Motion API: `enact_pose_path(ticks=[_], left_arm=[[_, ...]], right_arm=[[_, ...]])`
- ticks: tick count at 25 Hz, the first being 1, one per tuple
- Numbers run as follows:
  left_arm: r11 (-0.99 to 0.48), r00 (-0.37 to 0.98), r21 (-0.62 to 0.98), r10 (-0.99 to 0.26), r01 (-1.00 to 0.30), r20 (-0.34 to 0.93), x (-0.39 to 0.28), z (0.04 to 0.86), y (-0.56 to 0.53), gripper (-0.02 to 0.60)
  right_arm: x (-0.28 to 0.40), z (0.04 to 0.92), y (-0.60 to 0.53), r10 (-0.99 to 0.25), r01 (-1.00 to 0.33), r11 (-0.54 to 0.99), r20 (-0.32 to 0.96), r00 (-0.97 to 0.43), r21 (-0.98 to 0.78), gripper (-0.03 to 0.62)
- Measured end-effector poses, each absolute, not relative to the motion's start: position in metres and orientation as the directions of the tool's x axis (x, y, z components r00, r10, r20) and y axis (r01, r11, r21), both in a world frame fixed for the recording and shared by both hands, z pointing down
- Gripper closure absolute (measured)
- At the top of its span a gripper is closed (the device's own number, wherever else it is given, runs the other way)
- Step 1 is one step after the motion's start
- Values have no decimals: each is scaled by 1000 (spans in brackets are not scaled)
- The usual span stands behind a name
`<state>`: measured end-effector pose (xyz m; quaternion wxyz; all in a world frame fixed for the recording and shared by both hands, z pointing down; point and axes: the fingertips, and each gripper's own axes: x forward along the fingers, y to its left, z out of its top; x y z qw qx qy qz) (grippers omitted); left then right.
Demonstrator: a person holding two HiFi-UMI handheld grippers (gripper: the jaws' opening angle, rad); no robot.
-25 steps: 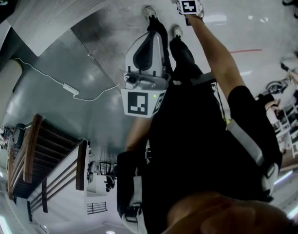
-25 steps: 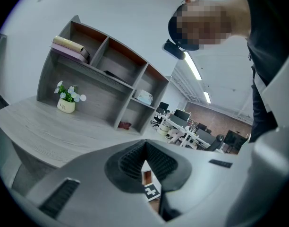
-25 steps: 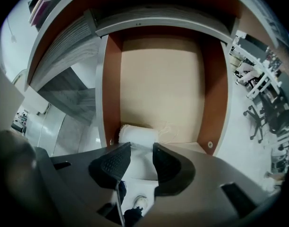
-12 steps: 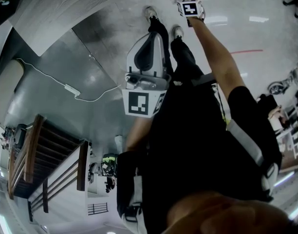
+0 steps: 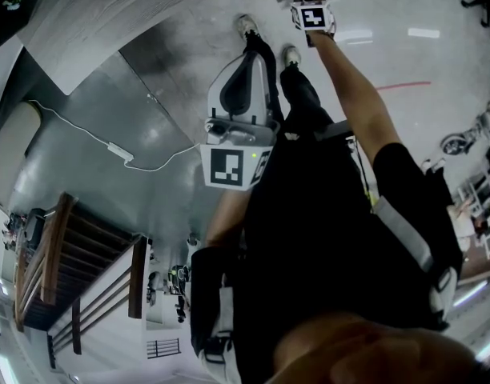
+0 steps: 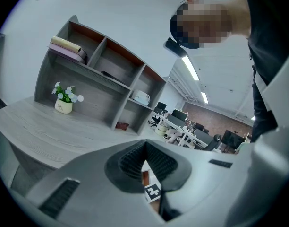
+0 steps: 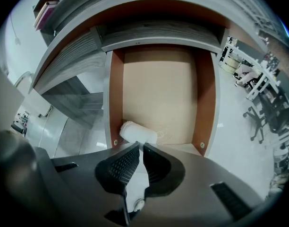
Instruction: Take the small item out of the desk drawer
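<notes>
No legible text anywhere.

desk drawer [image 7: 161, 89]: pulled out open from under the desk, bare pale tan floor, reddish-brown side walls, pale outer edges. small item: one white roll [image 7: 137, 133], cylindrical, lying on its side in the drawer's near left corner, close to the left wall and front wall

The head camera looks steeply down at the floor [image 5: 173, 78]. The right tongs' [image 7: 140, 146] camera sits close over the drawer [image 7: 158, 93], which both views share. The left tongs' [image 6: 145, 145] camera faces across the bench [image 6: 45, 131].
</notes>
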<state>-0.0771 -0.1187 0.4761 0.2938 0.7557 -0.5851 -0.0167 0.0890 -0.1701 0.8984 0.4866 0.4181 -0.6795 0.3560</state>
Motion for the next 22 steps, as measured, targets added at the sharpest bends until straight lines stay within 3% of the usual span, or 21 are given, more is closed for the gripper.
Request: enact_pose_path(ticks=[8, 22], left_arm=[[-179, 343, 464, -890, -868, 299, -75, 464, -119, 589], [-319, 447, 423, -860, -848, 246, -88, 434, -131, 589]], right_arm=[[88, 873, -158, -228, -921, 377, 954, -195, -98, 568], [96, 780, -170, -367, -940, 340, 915, -169, -37, 568]])
